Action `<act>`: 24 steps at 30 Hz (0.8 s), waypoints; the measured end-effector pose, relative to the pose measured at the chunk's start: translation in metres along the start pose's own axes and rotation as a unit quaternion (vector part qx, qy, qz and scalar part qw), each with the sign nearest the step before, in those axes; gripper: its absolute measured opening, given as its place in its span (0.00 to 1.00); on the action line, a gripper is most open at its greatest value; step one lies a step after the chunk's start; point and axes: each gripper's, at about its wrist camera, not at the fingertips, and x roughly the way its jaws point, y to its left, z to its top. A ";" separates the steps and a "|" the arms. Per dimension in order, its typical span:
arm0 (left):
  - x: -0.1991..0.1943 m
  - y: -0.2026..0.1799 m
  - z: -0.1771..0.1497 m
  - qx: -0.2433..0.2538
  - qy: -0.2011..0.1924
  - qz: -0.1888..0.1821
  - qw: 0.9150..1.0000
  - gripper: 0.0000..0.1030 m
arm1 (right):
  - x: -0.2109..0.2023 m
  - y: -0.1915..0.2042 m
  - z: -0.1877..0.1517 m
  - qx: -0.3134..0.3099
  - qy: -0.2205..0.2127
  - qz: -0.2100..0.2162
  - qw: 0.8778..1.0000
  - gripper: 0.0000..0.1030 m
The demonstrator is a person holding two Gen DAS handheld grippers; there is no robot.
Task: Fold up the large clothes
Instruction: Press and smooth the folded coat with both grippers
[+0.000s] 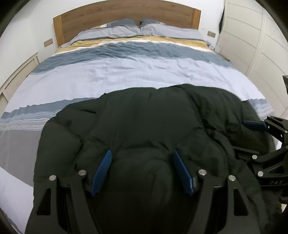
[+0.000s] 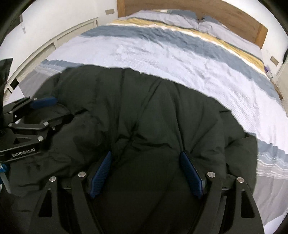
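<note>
Garment: a dark, padded quilted jacket [image 1: 144, 117] lies bunched at the foot edge of the bed [image 1: 126, 72], spread across the striped duvet cover [image 1: 111, 68] and bulging up between both sets of fingers.
Left gripper: the left gripper [image 1: 142, 158] has its blue ribbed pads [image 1: 100, 172] spread wide, with a thick hump of the jacket filling the gap between them; the pads press into the fabric on both sides, but whether they actually pinch it cannot be told.
Right gripper: the right gripper [image 2: 145, 158] is likewise wide apart, its pads [image 2: 190, 172] flanking a puffed fold of the jacket; a firm hold cannot be told here either.
Relative places: in the left wrist view the right gripper's black frame sits at the right edge, one blue pad lying on the jacket; in the right wrist view the left gripper sits at the left edge in the same way.
Writing: "GenRobot.AI" in pale letters on the side of the left gripper's black body, read in the right wrist view; on the right gripper's body, in the left wrist view, only a dim fragment like "PAS" shows, too faint to be sure.
Bed: bands of pale blue, slate blue, white and mustard run across the duvet cover; two pillows [image 1: 140, 29] lie against the wooden headboard [image 1: 126, 16] at the far edge.
Surroundings: white panelled wardrobe doors [image 1: 252, 45] beside the bed's right edge.
</note>
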 end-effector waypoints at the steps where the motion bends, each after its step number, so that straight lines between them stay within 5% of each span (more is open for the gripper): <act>1: -0.006 0.000 -0.001 -0.003 -0.002 -0.002 1.000 0.67 | -0.010 0.002 0.000 -0.001 -0.009 0.003 1.000 0.75; 8: -0.035 -0.006 -0.025 -0.013 -0.010 -0.006 1.000 0.67 | -0.053 0.021 -0.018 0.010 -0.036 0.033 0.999 0.77; 24: -0.061 -0.013 -0.051 -0.010 -0.002 0.009 1.000 0.67 | -0.058 0.027 -0.057 0.022 -0.005 0.027 0.999 0.78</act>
